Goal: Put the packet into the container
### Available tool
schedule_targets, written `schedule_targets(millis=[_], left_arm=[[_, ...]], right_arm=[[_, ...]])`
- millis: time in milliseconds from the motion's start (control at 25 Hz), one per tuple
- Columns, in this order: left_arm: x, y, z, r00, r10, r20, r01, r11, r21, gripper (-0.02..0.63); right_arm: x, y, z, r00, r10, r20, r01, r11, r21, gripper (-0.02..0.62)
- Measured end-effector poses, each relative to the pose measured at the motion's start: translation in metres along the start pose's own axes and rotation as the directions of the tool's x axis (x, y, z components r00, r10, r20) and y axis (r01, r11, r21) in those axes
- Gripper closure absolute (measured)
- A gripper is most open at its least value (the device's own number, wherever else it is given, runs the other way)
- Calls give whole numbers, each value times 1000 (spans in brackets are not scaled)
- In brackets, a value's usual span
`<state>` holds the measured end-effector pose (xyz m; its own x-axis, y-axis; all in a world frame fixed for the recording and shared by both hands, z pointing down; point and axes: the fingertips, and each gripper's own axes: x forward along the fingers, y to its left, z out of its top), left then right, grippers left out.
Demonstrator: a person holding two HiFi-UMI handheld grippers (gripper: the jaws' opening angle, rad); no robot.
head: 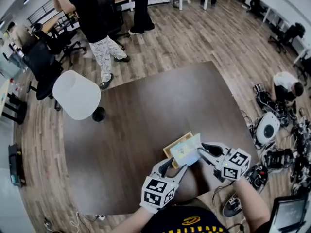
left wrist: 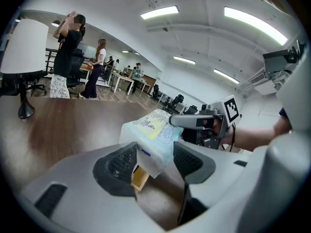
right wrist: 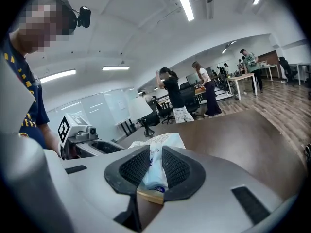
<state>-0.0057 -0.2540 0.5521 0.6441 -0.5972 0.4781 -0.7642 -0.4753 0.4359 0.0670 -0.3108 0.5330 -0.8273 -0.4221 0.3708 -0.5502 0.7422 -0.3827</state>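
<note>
Clamping the tissue packet (head: 185, 151), left gripper (head: 174, 167) and right gripper (head: 203, 151) are holding it above the wooden container (head: 169, 149) — not yet inside.

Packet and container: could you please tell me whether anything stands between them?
Nothing visible does. The packet is right over the container on the table, held by the left gripper and right gripper; the container's inside is hidden beneath it.
</note>
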Motion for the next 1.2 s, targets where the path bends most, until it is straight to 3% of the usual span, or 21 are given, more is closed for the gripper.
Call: schedule_targets(millis=[520, 960, 1200], left_arm=[[29, 29, -32, 993, 51, -108, -54, 998, -25, 371], [44, 41, -55, 973, 79, -216, -76, 997, 22, 371], [51, 41, -65, 957, 90, -274, -77, 995, 57, 371]], right_arm=[[34, -28, -42, 997, 11, -75, -12, 1000, -8, 509], [50, -45, -74, 984, -23, -176, 14, 999, -48, 508], [57, -50, -91, 961, -62, -271, 37, 995, -95, 508]])
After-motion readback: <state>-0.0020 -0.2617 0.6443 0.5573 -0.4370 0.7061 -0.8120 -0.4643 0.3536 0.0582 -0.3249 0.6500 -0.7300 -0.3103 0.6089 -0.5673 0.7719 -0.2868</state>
